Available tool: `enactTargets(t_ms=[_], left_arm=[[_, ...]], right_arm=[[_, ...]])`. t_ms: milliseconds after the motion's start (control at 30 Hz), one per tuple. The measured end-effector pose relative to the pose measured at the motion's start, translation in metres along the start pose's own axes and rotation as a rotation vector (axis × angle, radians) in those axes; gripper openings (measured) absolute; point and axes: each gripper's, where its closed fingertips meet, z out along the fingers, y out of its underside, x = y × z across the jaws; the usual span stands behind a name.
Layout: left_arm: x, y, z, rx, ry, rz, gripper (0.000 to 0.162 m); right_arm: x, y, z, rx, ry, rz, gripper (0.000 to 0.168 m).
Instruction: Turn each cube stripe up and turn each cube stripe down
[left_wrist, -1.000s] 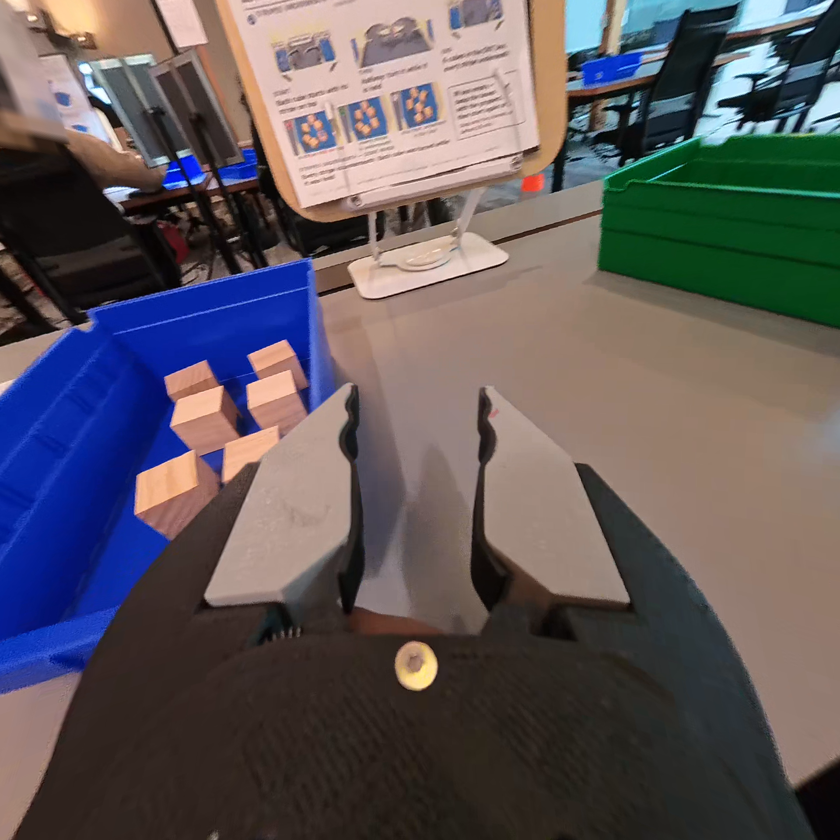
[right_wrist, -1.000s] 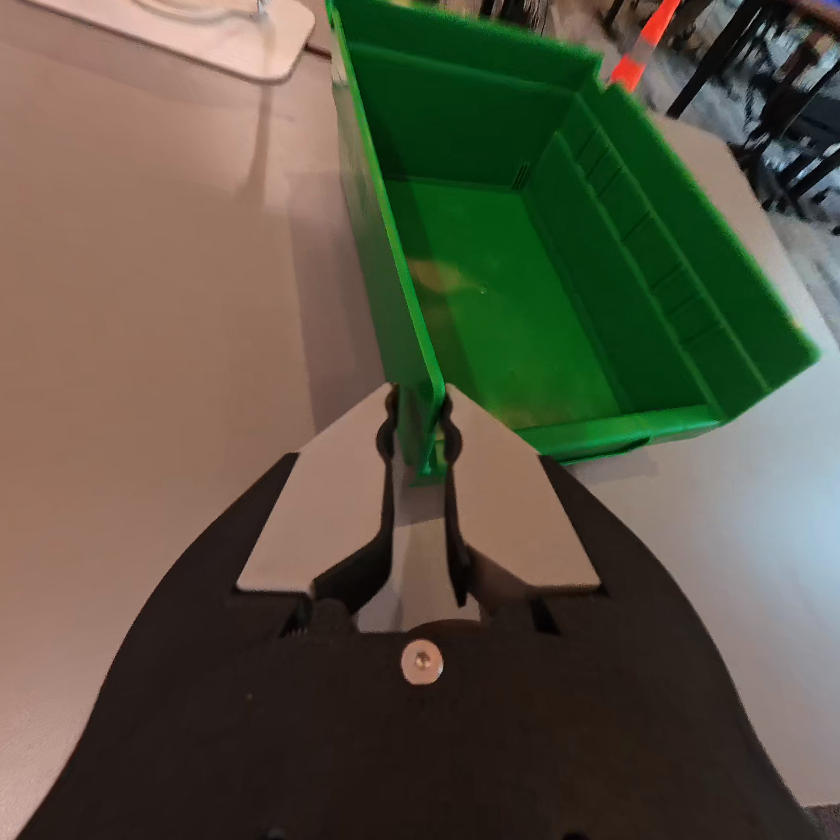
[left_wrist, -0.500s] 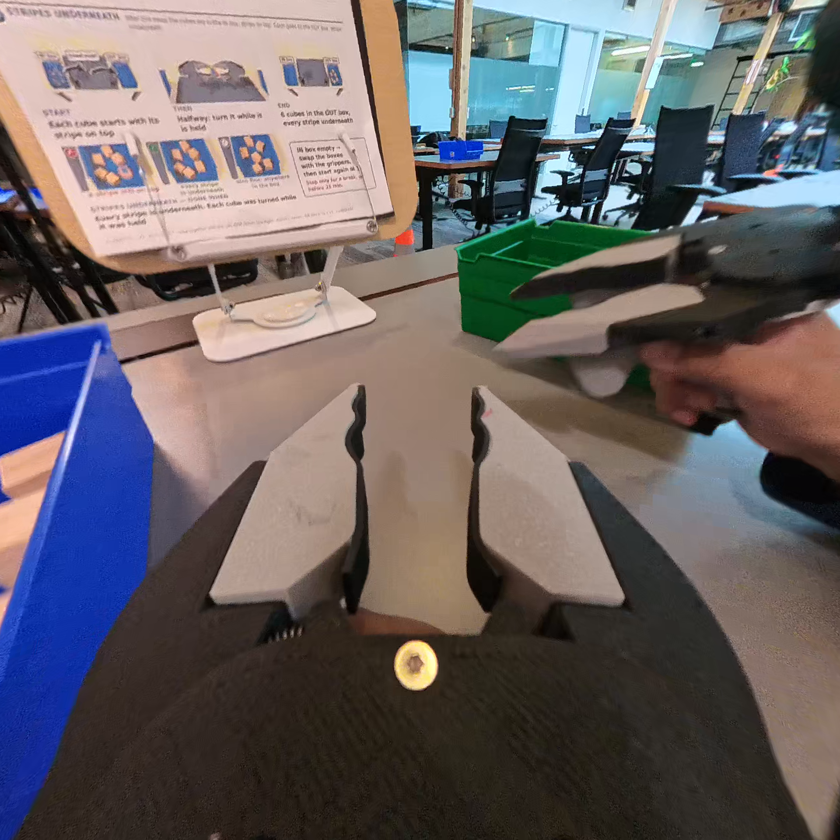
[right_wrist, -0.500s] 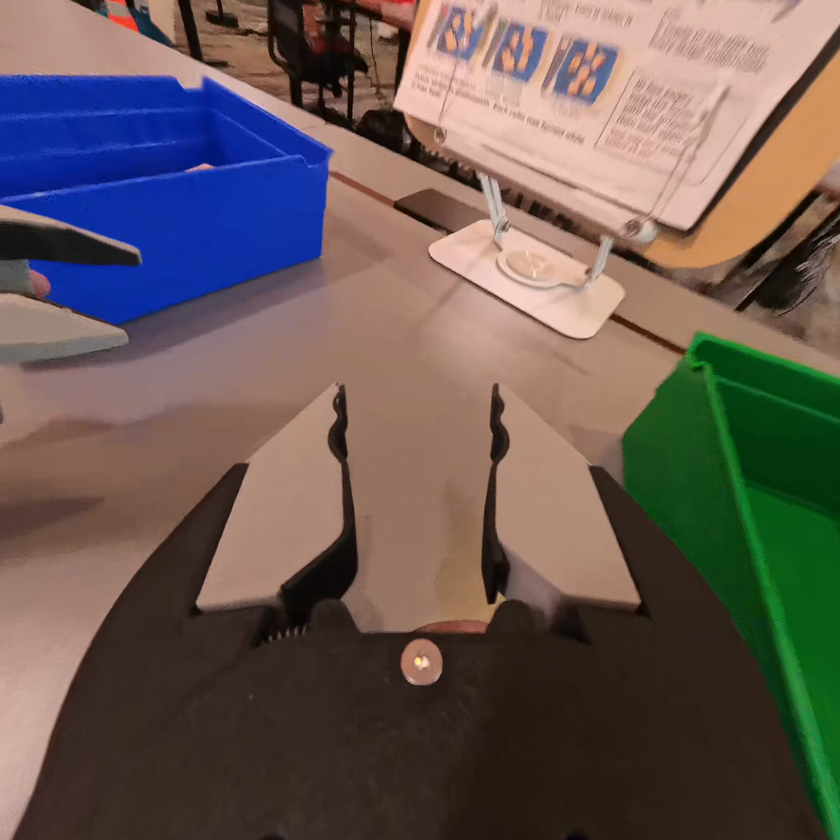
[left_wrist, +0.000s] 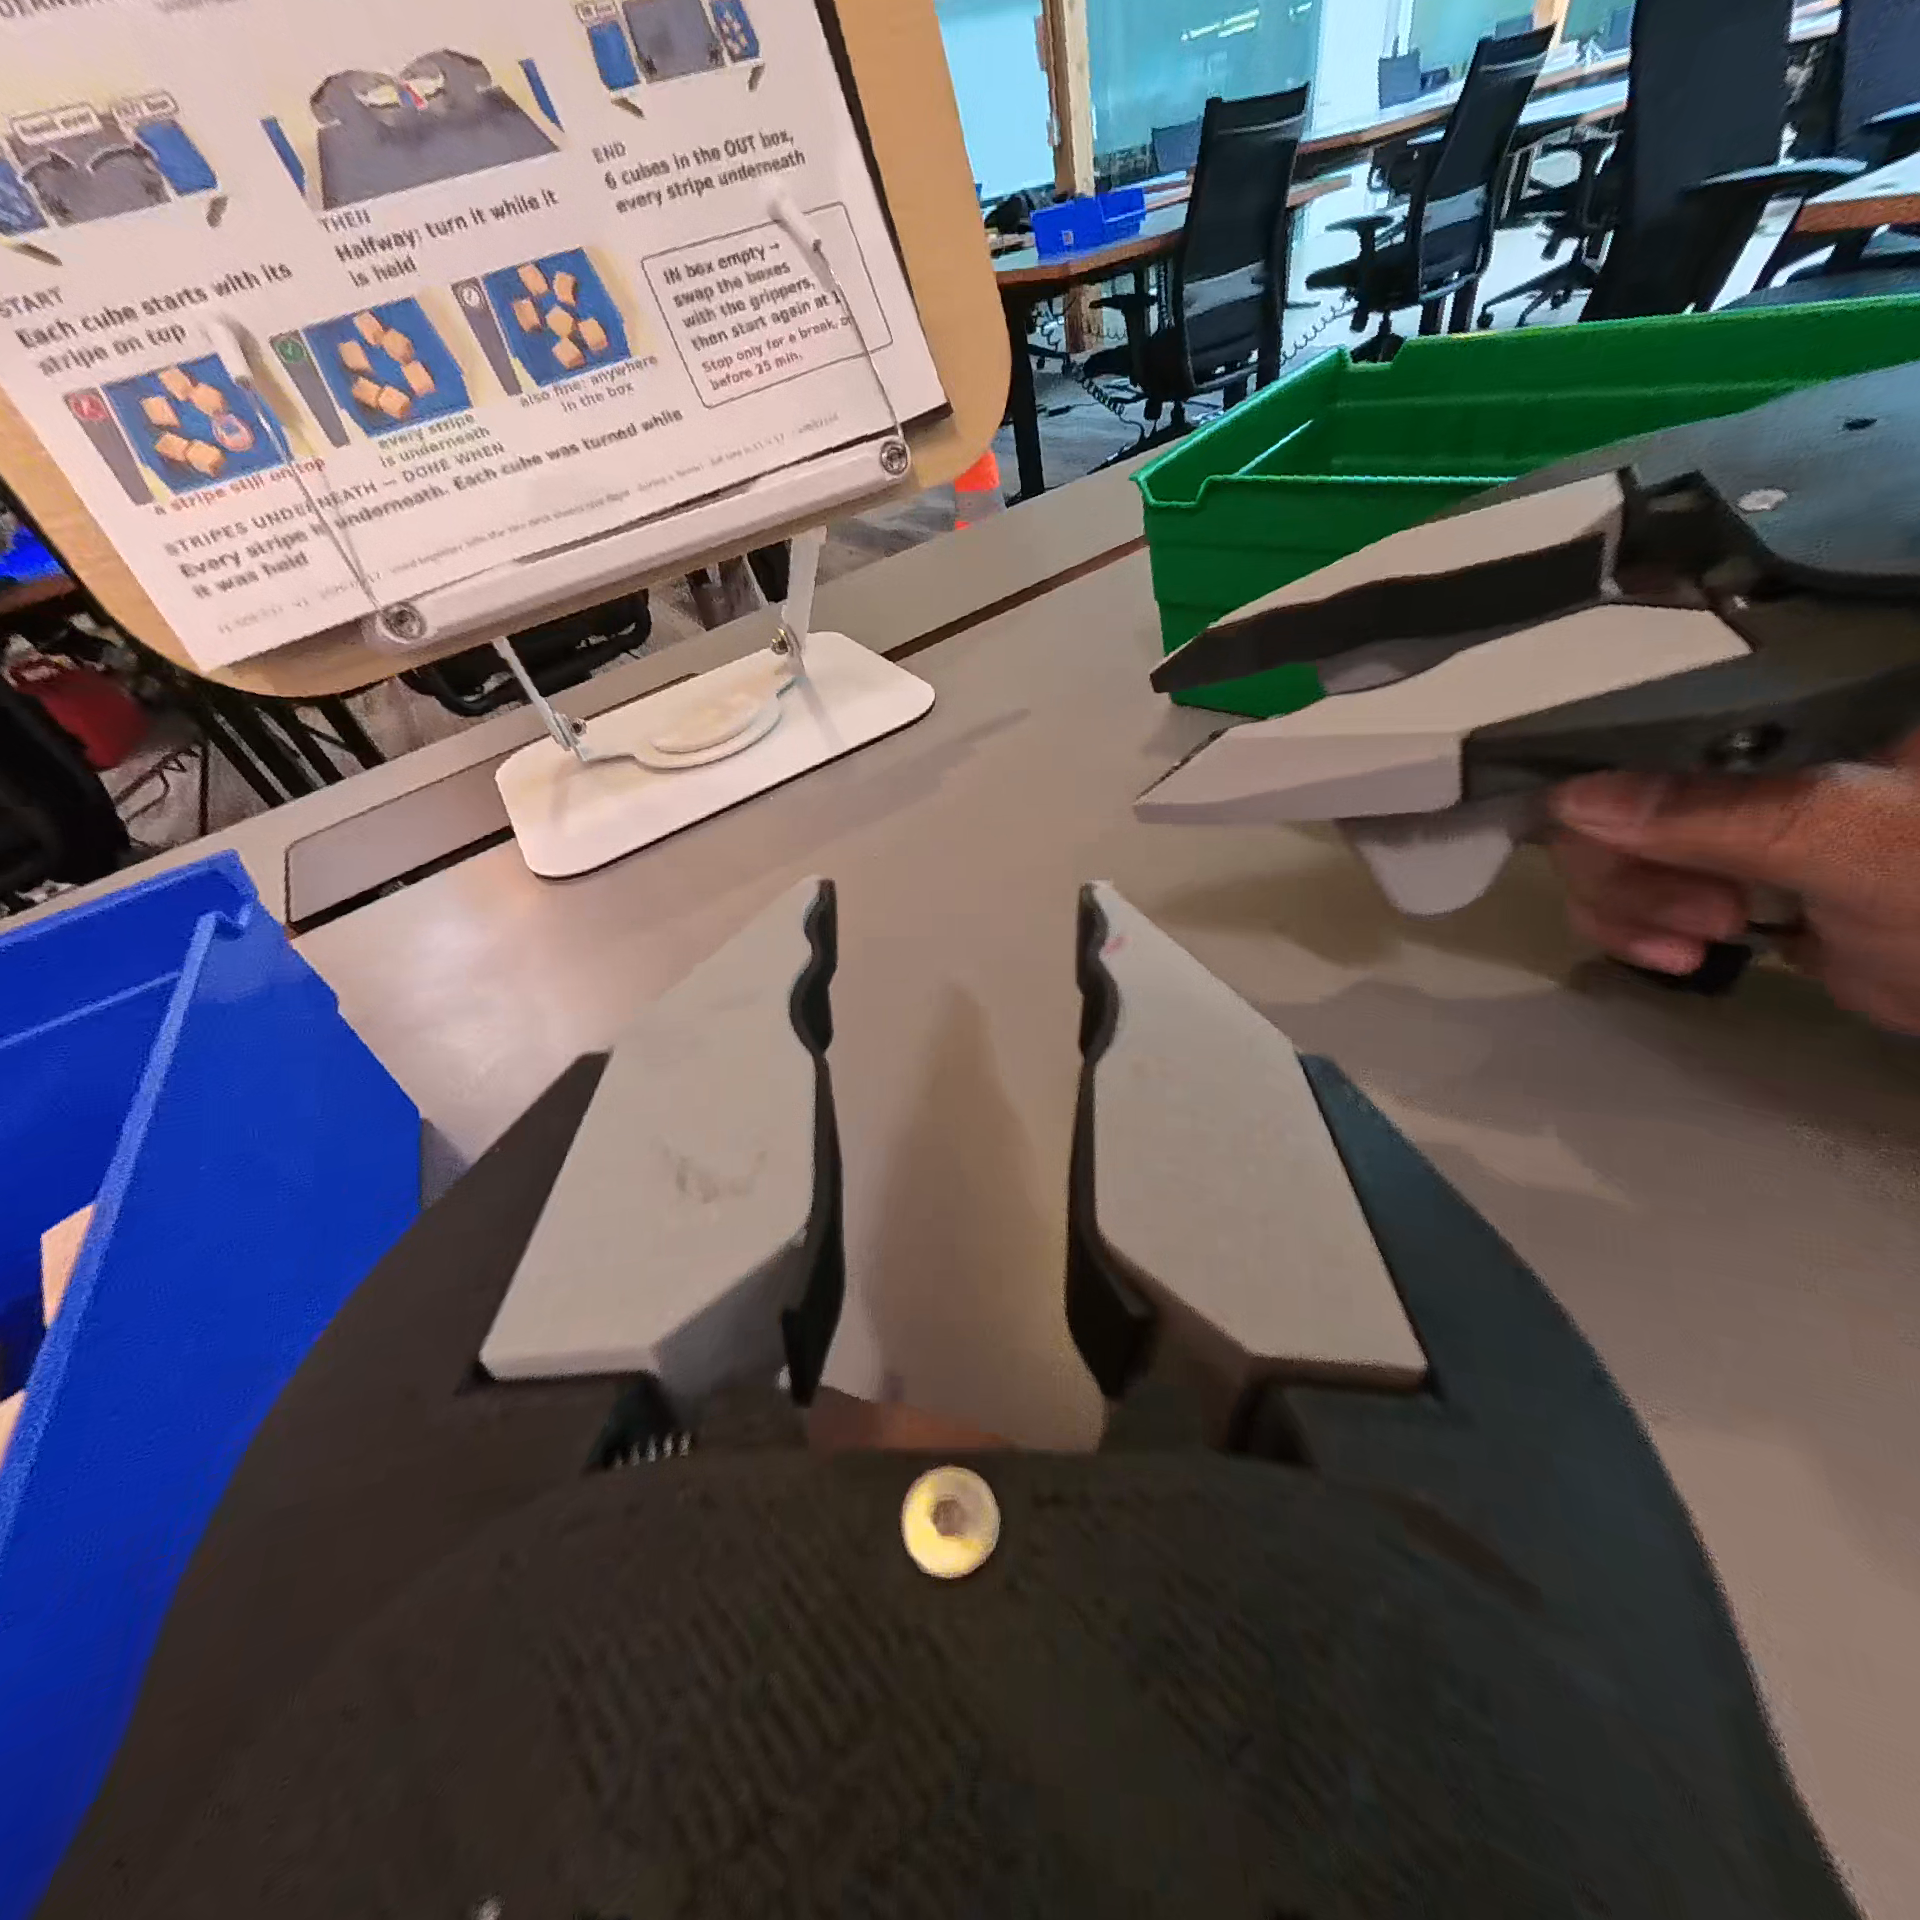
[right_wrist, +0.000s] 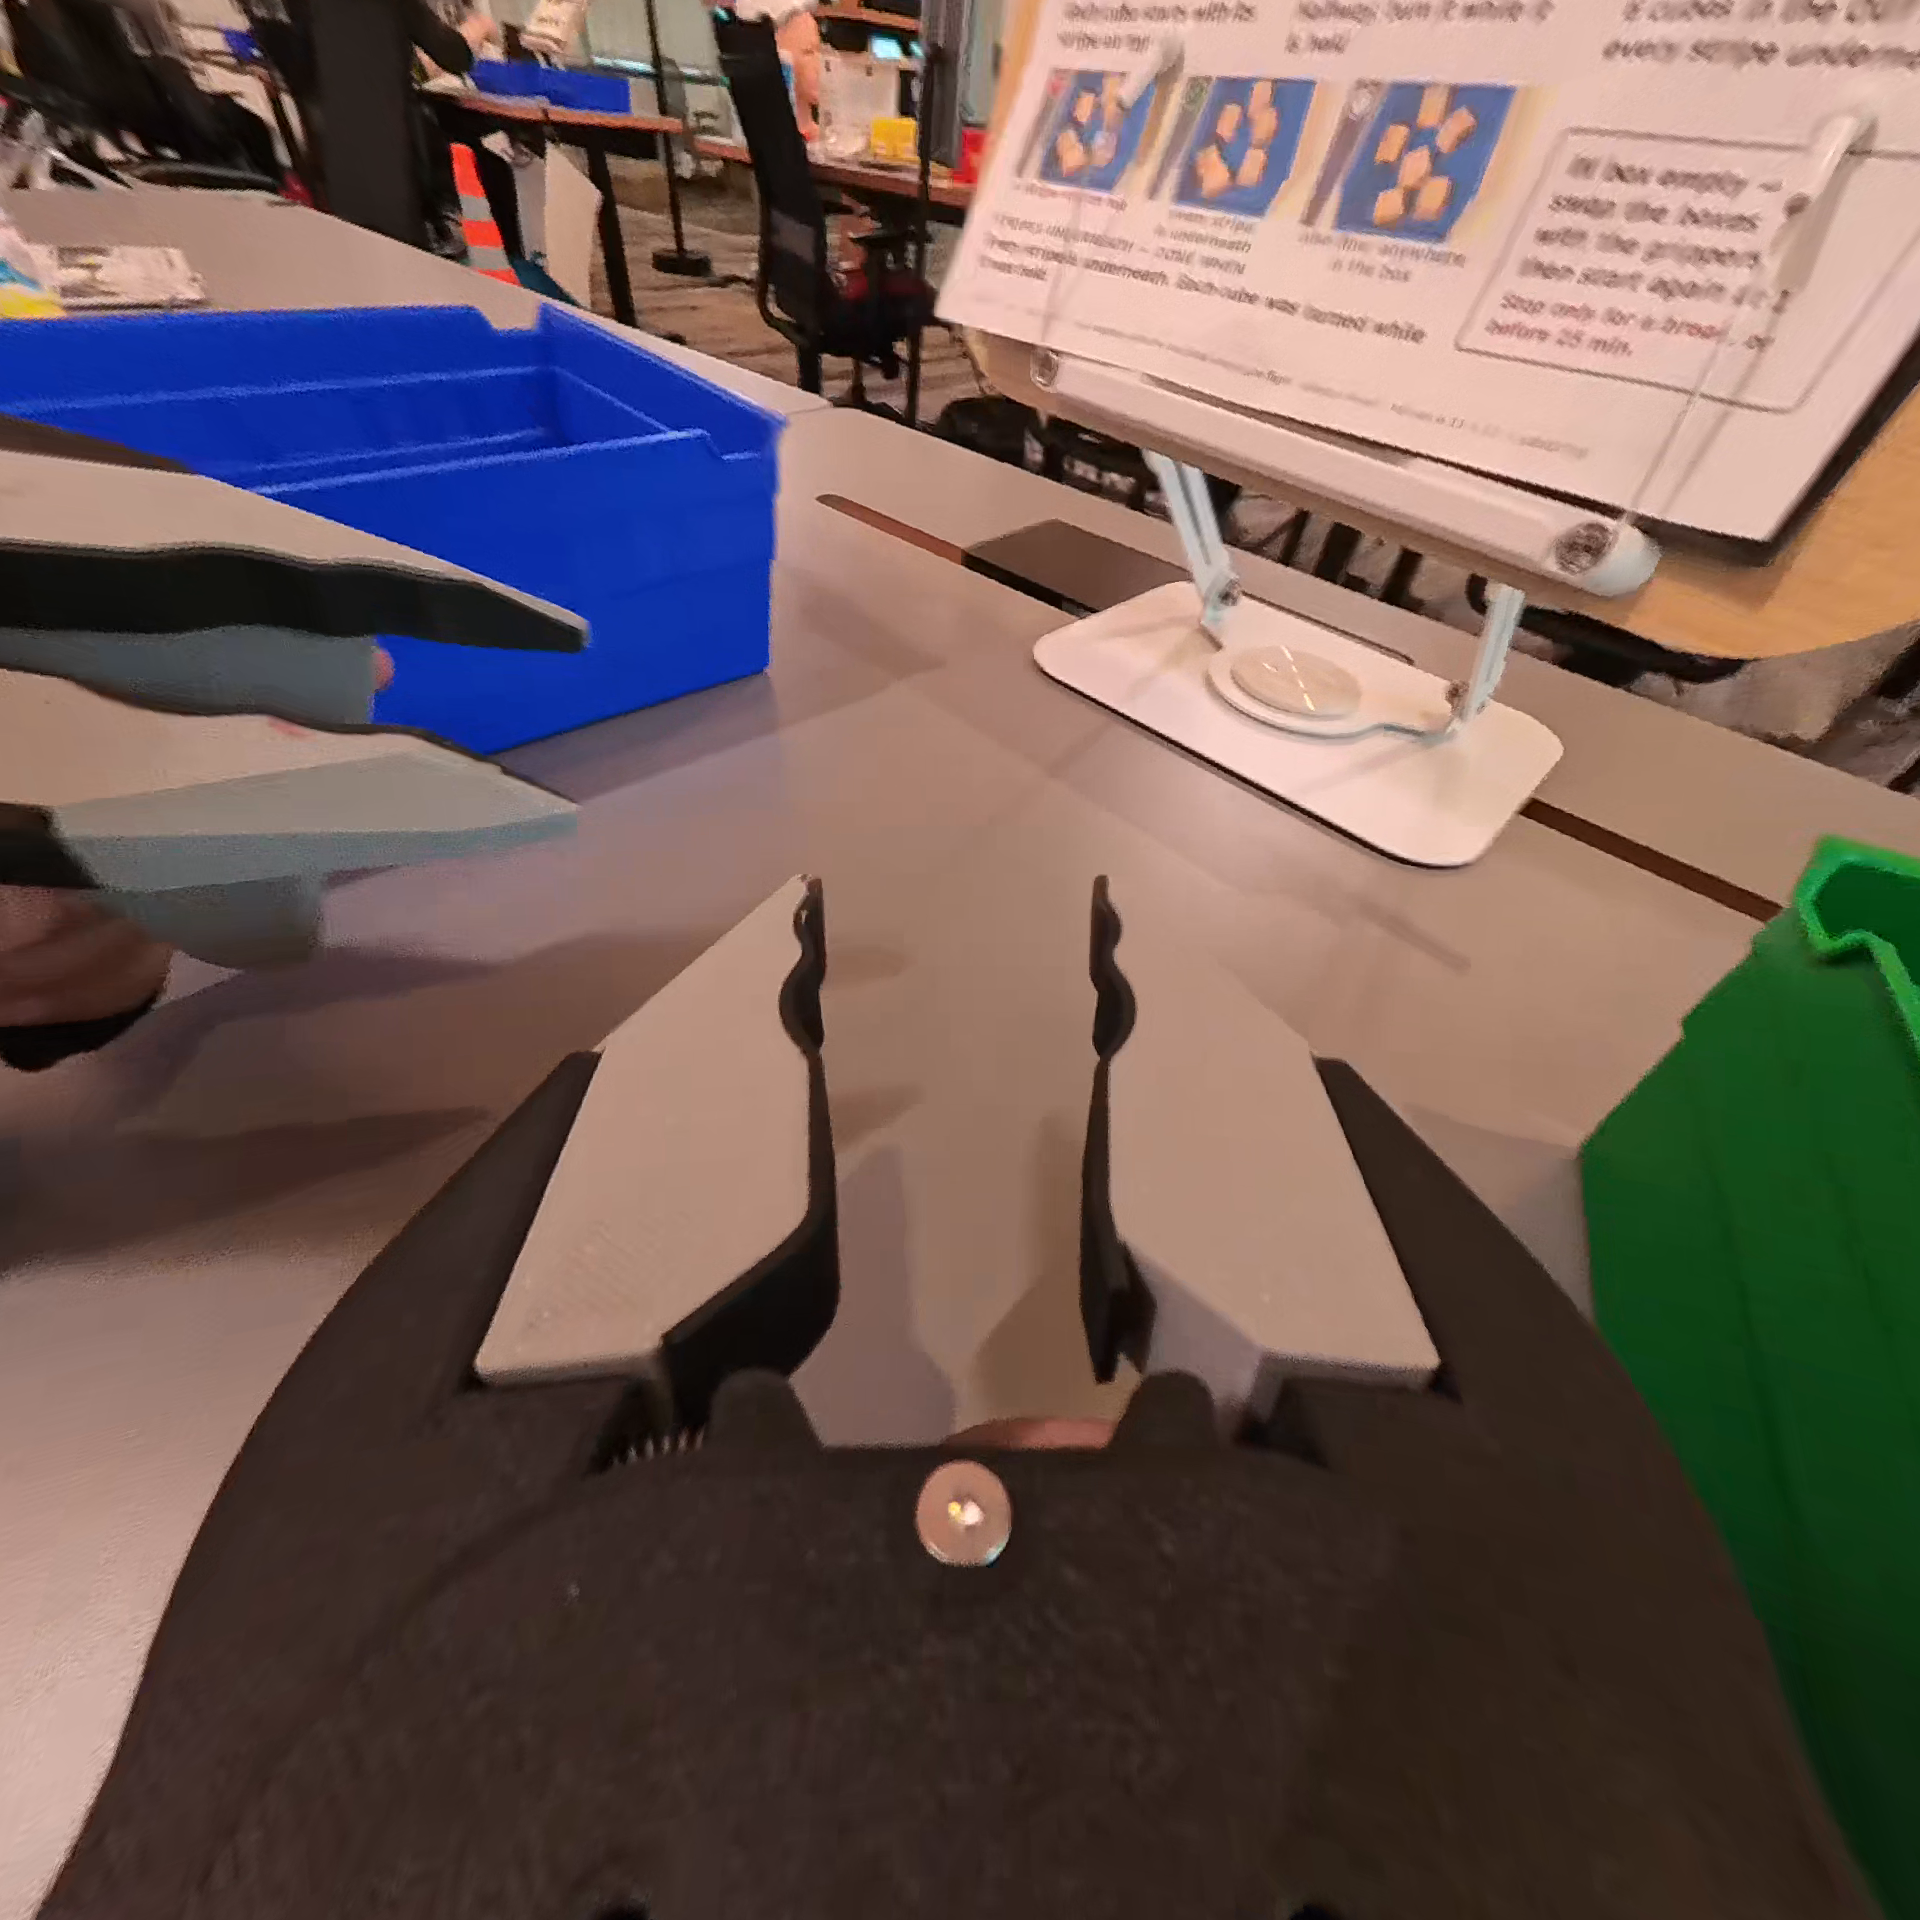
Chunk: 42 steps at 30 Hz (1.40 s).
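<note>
My left gripper (left_wrist: 951, 914) is open and empty above the grey table between the two bins. It also shows at the left of the right wrist view (right_wrist: 571, 717). My right gripper (right_wrist: 956, 914) is open and empty over the table's middle. It shows at the right of the left wrist view (left_wrist: 1153, 743), held by a hand. The blue bin (left_wrist: 208, 1174) stands at the left, and one corner of a wooden cube (left_wrist: 64, 1262) shows inside it. In the right wrist view the blue bin (right_wrist: 582, 540) hides its cubes. The green bin (left_wrist: 1455, 457) stands at the right.
A clipboard with an instruction sheet (left_wrist: 468, 301) stands on a white stand (left_wrist: 717, 758) at the table's back edge. The green bin's corner (right_wrist: 1787, 1299) is close to the right of my right gripper. Office chairs and other tables lie beyond.
My right gripper let go of the green bin's wall, opened and swung left toward the table's middle. My left gripper turned right, away from the blue bin's cubes.
</note>
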Motion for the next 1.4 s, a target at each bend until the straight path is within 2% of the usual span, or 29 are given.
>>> enactTargets(t_ms=[233, 333, 533, 667, 933, 1100, 1400], left_arm=[[0.007, -0.004, -0.002, 0.018, 0.043, -0.011, 0.046], [0.004, 0.005, 0.004, -0.008, 0.019, 0.025, 0.046], [0.017, 0.021, 0.01, -0.07, 0.074, 0.012, 0.049], [0.015, 0.018, 0.008, -0.058, 0.051, 0.067, 0.049], [0.006, 0.016, 0.009, -0.04, 0.004, 0.105, 0.048], [-0.003, 0.01, 0.005, 0.004, -0.062, 0.106, 0.039], [-0.008, 0.012, 0.004, -0.005, -0.071, 0.08, 0.045]], right_arm=[[-0.014, 0.006, 0.002, -0.036, -0.056, -0.05, 0.048], [-0.013, 0.003, 0.001, -0.021, -0.07, -0.019, 0.048], [-0.014, 0.008, 0.003, -0.038, -0.094, 0.026, 0.048], [-0.011, 0.004, 0.0, -0.015, -0.108, 0.043, 0.048], [0.004, 0.018, 0.003, -0.079, -0.036, -0.01, 0.051], [0.011, 0.017, 0.002, -0.077, -0.011, -0.002, 0.052], [0.001, 0.024, 0.004, -0.108, -0.038, -0.008, 0.054]])
